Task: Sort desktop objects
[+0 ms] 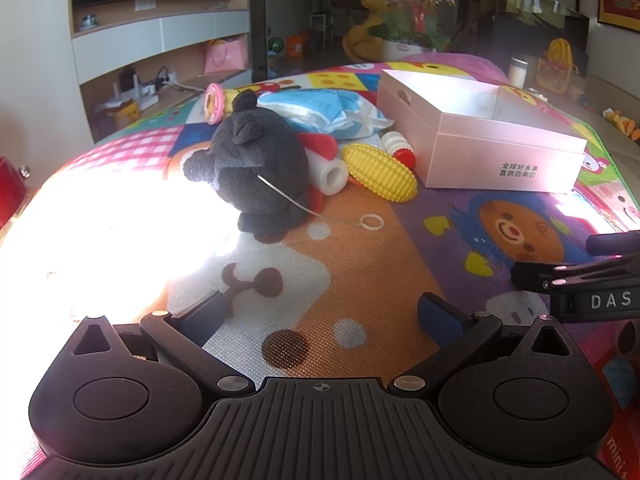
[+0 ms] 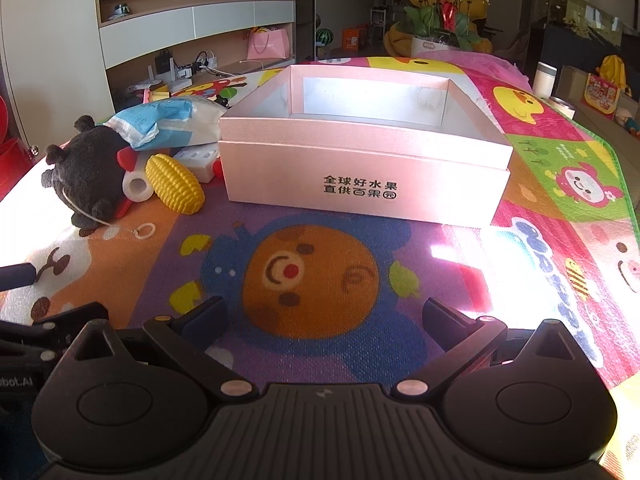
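Note:
A dark plush toy (image 1: 256, 160) (image 2: 90, 172) lies on the colourful play mat with a white loop tag (image 1: 372, 222) trailing from it. Beside it sit a yellow toy corn (image 1: 378, 172) (image 2: 174, 188), a white tube with red parts (image 1: 326, 168), and a blue-white packet (image 1: 320, 112) (image 2: 160, 124). An open pink box (image 1: 480, 140) (image 2: 360, 160) stands to the right, with nothing visible inside. My left gripper (image 1: 322, 316) is open, low over the mat short of the plush. My right gripper (image 2: 324, 316) is open in front of the box, holding nothing.
A pink-and-yellow ring toy (image 1: 214, 102) lies behind the plush. Strong sunlight washes out the mat's left side (image 1: 100, 240). Beyond the mat are a shelf unit (image 2: 192, 28), a flower pot (image 2: 440, 20) and a white cup (image 1: 518, 70). The right gripper's body (image 1: 592, 292) shows at the left view's edge.

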A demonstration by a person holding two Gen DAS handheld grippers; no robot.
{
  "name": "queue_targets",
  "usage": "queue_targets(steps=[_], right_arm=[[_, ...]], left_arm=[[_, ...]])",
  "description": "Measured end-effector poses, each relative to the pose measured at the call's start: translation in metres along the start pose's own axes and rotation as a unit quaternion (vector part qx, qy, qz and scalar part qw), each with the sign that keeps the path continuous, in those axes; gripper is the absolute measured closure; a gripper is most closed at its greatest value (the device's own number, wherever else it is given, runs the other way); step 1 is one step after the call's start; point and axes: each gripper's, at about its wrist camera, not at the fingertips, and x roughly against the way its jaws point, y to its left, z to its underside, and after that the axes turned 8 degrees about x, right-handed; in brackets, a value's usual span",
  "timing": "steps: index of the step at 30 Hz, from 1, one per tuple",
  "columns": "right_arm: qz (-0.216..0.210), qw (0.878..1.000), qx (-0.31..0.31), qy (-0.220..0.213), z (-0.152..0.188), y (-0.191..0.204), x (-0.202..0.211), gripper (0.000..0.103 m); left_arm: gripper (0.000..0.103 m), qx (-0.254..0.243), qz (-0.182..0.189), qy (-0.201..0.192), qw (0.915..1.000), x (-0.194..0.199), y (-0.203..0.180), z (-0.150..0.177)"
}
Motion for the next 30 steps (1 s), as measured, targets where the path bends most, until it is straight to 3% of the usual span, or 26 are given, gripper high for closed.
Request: queue_targets(steps=[19,24,30], right_arm=[[0.009,1.000,-0.003,-0.010,0.012,0.004,0.011,0.000],[0.009,1.000,-0.003,-0.010,0.012,0.004,0.011,0.000],[0.010,1.000,-0.002,-0.008,0.012,0.004,0.012,0.000]], left_arm=[[0.000,0.001,0.005,0.004,1.0000,0.002,0.003,-0.001],[0.000,0.024,0.001,-0.012,0.9996,0.006,0.012,-0.005],[0.000,-0.008,-0.006,-0.044,0.9990,0.007,0.012,-0.021]])
